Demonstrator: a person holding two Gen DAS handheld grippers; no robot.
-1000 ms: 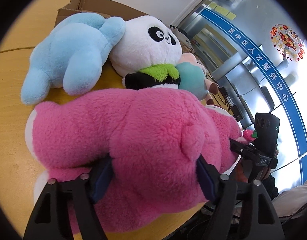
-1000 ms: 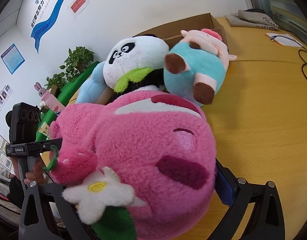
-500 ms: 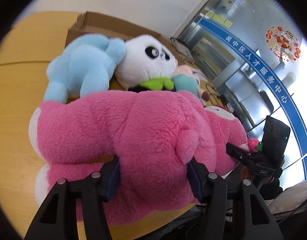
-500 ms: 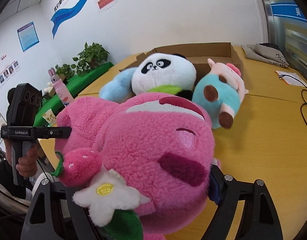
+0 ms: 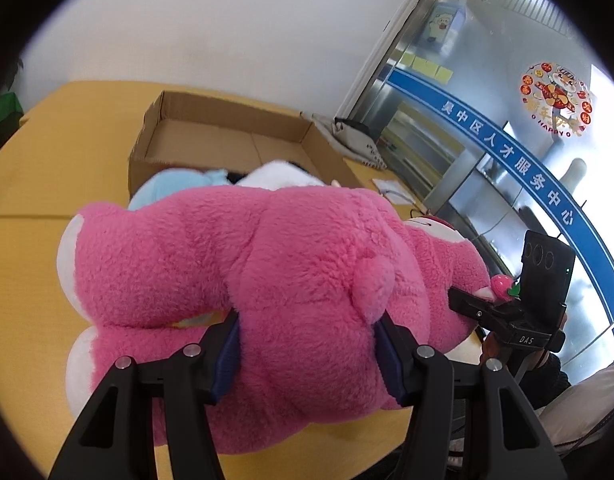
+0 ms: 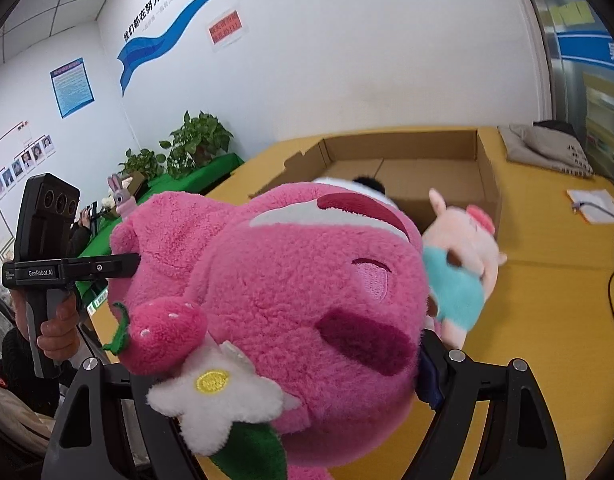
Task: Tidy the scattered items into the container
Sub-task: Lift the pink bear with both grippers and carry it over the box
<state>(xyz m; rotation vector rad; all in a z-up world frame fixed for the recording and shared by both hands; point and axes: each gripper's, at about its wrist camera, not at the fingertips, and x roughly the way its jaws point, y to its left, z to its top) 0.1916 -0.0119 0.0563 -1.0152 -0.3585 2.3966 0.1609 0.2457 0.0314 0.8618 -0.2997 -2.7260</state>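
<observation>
Black gripper (image 5: 309, 354), blue pads (image 5: 226, 360), silver screws.

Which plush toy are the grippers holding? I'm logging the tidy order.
The big pink bear plush: left gripper and right gripper both clamp it, unlike the panda, blue plush and pig.

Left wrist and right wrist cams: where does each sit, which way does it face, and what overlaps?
Left wrist: on the left gripper, looking along its fingers at the pink plush bear's body, cardboard box beyond; the right gripper shows at right.
Right wrist: on the right gripper, facing the bear's head and strawberry; the left gripper's handset and a hand show at left.
Shared: bear, box, yellow table.
</observation>
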